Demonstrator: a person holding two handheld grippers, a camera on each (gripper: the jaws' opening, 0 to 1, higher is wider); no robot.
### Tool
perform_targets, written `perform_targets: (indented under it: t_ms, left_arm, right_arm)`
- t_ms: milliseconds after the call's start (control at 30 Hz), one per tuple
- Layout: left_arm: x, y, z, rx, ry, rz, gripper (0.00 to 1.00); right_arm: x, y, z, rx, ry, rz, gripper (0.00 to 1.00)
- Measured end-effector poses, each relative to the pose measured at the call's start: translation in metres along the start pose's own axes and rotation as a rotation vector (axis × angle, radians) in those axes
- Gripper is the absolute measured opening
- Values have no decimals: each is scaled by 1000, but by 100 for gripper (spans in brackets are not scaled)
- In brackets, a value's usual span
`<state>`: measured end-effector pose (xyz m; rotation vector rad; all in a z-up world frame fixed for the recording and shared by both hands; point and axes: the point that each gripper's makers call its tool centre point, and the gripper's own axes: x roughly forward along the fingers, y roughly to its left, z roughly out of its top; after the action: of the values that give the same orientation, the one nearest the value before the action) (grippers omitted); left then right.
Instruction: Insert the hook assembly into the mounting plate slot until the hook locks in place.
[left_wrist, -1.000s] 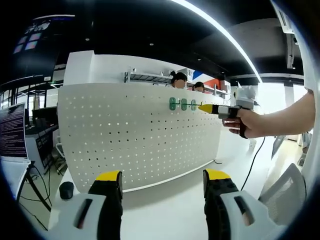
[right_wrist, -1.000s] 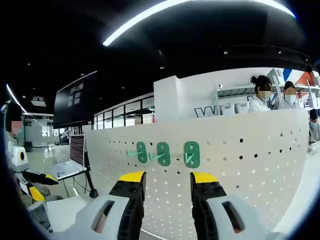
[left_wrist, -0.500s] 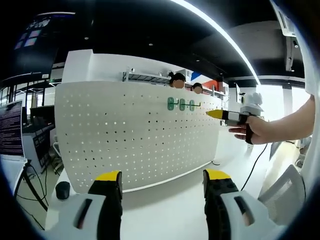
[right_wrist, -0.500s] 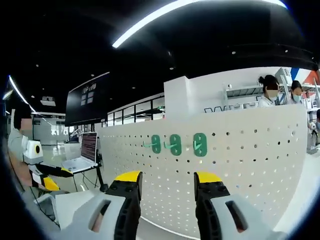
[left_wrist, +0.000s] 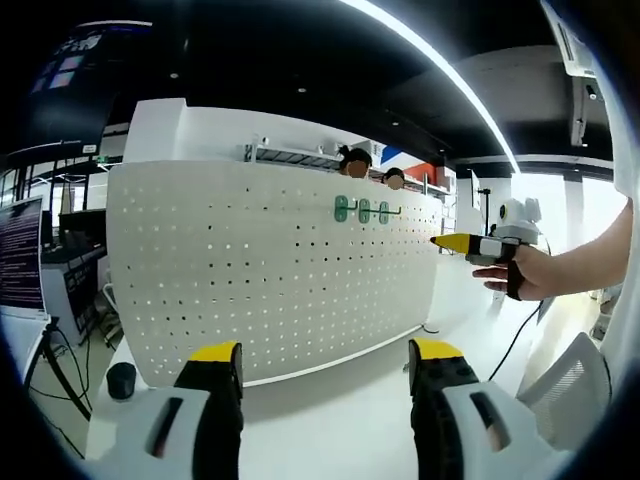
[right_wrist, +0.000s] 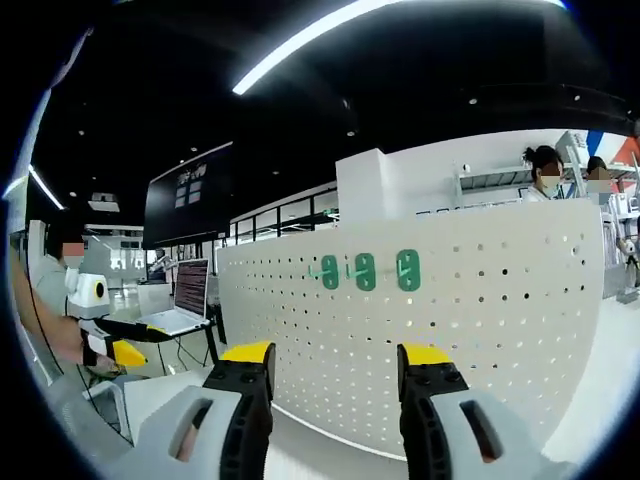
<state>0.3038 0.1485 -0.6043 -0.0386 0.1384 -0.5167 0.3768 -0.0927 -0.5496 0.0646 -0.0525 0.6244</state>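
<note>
Faintly, three green hooks (right_wrist: 365, 271) on pegboard (right_wrist: 480, 330), details unclear

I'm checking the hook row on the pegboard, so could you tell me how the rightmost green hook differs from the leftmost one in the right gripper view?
The rightmost green hook looks larger and nearer than the leftmost green hook. The rightmost one shows its oval plate almost face-on, its prong short; the leftmost one shows a prong sticking out sideways to the left. Both are green, sit in the same row on the white pegboard, and neither gripper touches them.
</note>
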Motion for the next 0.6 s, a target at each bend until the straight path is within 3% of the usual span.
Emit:
perform_targets:
  t_ms: [600]
  left_arm:
    - [6,-1,5,10,-8,-14,70]
  right_arm:
    - [-31,11,-16,2,20,-2,54]
